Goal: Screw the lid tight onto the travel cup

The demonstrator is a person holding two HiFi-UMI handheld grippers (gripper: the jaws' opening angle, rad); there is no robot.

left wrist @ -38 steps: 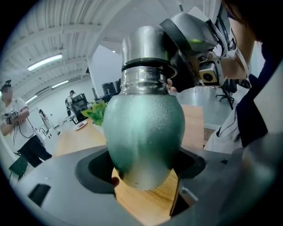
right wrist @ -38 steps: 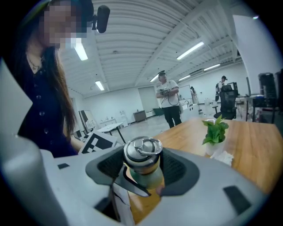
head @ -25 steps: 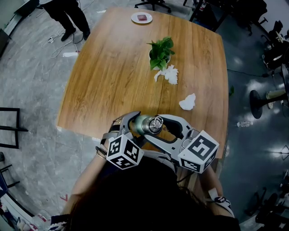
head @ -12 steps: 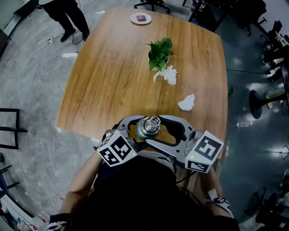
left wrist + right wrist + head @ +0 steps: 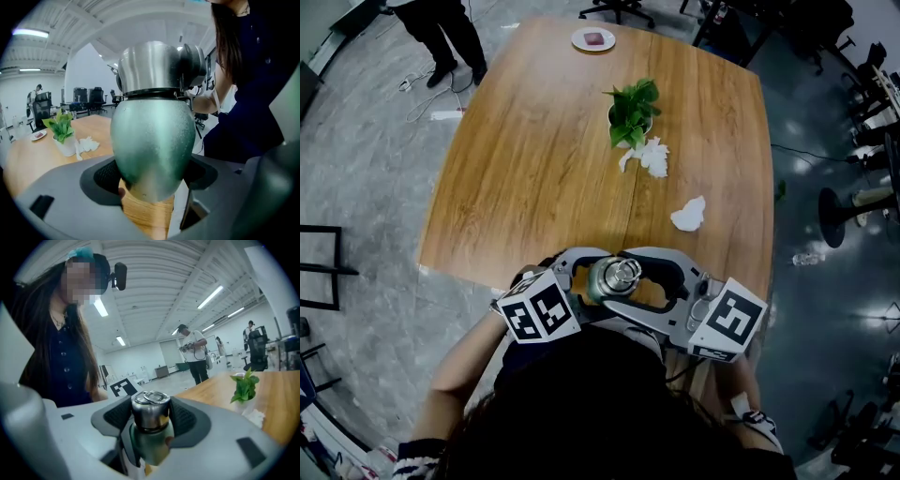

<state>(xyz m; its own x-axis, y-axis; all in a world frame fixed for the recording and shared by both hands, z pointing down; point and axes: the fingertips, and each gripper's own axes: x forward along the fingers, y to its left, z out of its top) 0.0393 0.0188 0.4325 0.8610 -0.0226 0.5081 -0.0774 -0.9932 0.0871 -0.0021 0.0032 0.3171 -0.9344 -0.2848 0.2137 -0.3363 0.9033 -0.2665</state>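
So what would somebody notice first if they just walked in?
Probably the shiny green travel cup held by the near edge of the wooden table, with the left tool clamped on its body and the right tool clamped on its silver lid. After that, the little green plant in a white pot further along the table, with crumpled tissues beside it.

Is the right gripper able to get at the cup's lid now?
Yes, it seems: the right gripper has its jaws closed on the lid, nothing between, while the left gripper holds the travel cup below.
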